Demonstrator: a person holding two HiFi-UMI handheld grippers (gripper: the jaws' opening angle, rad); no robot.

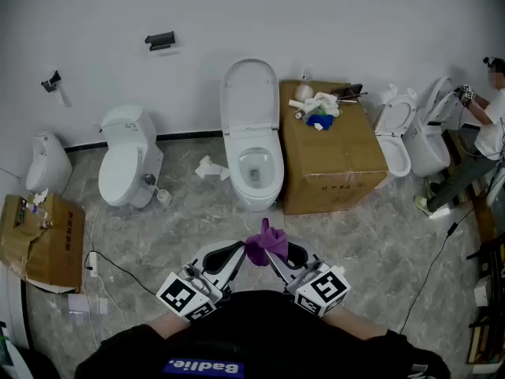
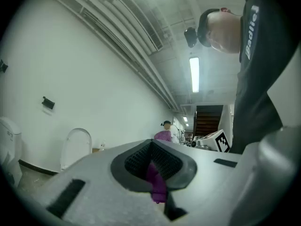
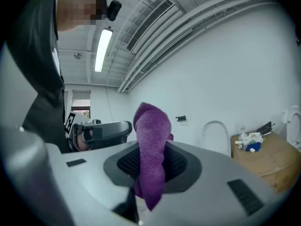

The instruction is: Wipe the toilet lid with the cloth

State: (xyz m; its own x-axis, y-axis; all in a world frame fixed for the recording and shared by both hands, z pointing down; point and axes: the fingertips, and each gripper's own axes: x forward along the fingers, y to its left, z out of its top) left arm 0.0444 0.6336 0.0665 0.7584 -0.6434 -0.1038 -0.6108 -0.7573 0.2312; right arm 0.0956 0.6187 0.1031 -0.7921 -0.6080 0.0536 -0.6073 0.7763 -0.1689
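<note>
A white toilet [image 1: 252,164] stands against the far wall with its lid [image 1: 250,93] raised upright; the lid [image 3: 215,135] also shows in the right gripper view. Close to my body I hold a purple cloth [image 1: 266,243] between both grippers. My left gripper [image 1: 241,253] is shut on one end, and a thin strip of the cloth [image 2: 155,181] shows in its jaws. Shut on the other end is my right gripper [image 1: 278,256], with the cloth [image 3: 151,149] bunched up above its jaws. Both grippers are well short of the toilet.
A big cardboard box [image 1: 331,160] topped with bottles and rags stands right of the toilet. Crumpled paper [image 1: 210,168] lies to its left. Another toilet [image 1: 126,160] and a urinal [image 1: 43,164] stand further left; more toilets [image 1: 402,133] and a person [image 1: 483,133] at right. Cables cross the floor.
</note>
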